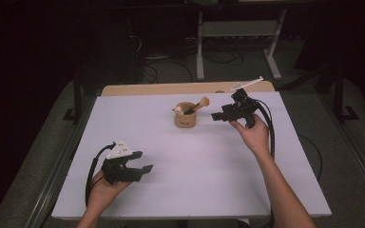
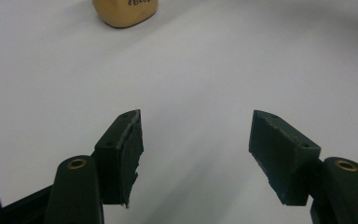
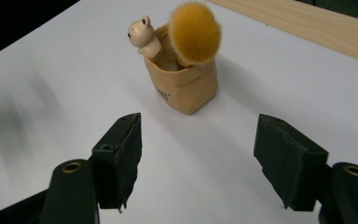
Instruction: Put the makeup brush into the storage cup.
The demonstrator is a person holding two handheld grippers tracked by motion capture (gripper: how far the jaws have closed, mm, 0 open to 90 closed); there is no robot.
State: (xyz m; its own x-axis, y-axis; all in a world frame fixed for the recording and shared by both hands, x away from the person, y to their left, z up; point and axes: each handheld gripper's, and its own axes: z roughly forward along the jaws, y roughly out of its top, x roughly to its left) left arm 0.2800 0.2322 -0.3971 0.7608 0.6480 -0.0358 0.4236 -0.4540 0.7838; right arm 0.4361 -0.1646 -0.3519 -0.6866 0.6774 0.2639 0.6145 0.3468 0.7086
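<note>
**Both grippers empty, brush already in the holder**

Left gripper (image 1: 134, 165) sits spread wide near the table's front. Right gripper (image 1: 223, 114) hangs released beside the tan holder (image 1: 185, 117), fluffy brush (image 3: 194, 32) inside. Looks like finishing up; next just backing away cleanly.

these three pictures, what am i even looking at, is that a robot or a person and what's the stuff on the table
It is a person, not a robot. Each hand holds a hand-operated gripper with two black jaws. The high view looks down on the white table: the left gripper sits near the front, the right gripper is farther back, beside a small tan holder. The other two pictures come from cameras riding on the grippers, looking out between their own jaws. In the right gripper view the holder carries a fluffy orange brush and a small bear figure on its rim. Both grippers are open and hold nothing.
</note>
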